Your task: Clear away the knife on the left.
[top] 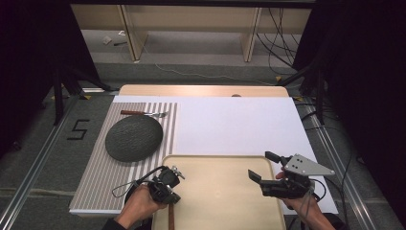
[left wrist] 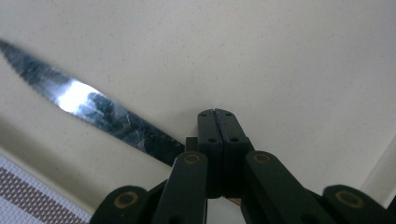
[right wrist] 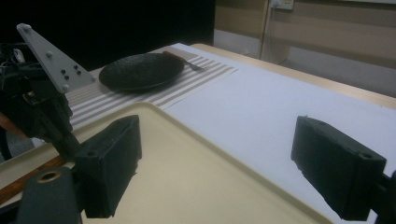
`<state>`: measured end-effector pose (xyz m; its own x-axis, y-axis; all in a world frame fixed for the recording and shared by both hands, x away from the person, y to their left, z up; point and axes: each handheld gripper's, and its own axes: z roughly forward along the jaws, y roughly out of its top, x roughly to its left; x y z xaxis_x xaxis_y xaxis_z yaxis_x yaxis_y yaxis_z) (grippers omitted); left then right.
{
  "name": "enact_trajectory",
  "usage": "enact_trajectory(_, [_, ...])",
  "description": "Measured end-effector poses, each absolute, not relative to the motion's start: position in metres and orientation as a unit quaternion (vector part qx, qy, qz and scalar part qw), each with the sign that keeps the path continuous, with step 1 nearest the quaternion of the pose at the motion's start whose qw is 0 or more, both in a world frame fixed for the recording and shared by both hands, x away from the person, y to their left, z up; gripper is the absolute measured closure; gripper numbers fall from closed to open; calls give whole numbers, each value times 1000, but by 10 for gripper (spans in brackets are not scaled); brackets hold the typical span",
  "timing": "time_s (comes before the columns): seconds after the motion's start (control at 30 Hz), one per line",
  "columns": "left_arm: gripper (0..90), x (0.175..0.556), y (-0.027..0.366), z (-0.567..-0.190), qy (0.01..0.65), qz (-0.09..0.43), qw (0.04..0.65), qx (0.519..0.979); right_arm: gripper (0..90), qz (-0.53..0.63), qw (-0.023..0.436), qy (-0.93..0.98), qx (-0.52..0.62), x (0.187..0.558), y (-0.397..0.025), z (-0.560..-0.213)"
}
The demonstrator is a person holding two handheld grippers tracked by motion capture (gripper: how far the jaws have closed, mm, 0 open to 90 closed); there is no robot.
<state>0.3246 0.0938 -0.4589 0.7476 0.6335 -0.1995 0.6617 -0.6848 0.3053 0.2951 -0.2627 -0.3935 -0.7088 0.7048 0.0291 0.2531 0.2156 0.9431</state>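
Knife (left wrist: 98,112) lies in the tray (top: 225,191) at 7 o'clock, clamped by its handle in the left gripper (top: 165,187). Lift level, blade low. Right gripper (top: 268,167) gapes wide, empty.

My tongs: jaws black on both, the right gripper (top: 261,166) topped by a grey plate. Tray (top: 225,191) cream, faintly speckled. Knife (left wrist: 93,114) blade bright steel, scratched; its handle brown. Placemat (top: 103,177) striped taupe and white. Plate (top: 133,137) dark grey, mottled texture. Fork (top: 143,113) silver with a brown handle. Table cover (top: 239,124) plain white over a pale wood tabletop (top: 201,90).
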Motion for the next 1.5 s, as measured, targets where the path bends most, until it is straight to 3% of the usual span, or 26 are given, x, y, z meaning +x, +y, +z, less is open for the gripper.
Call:
enact_trajectory(0.97, [887, 331, 113, -458, 356, -18, 162, 920, 170, 539, 209, 752, 318, 295, -263, -393])
enact_trajectory(1.17, [776, 330, 111, -457, 361, -25, 184, 914, 170, 538, 209, 752, 318, 295, -263, -394])
enact_trajectory(1.23, [684, 331, 111, -455, 364, -25, 197, 910, 170, 540, 210, 751, 318, 295, -263, -393])
enact_trajectory(1.5, [501, 331, 112, -450, 375, -16, 232, 898, 170, 538, 209, 752, 318, 295, -263, -393])
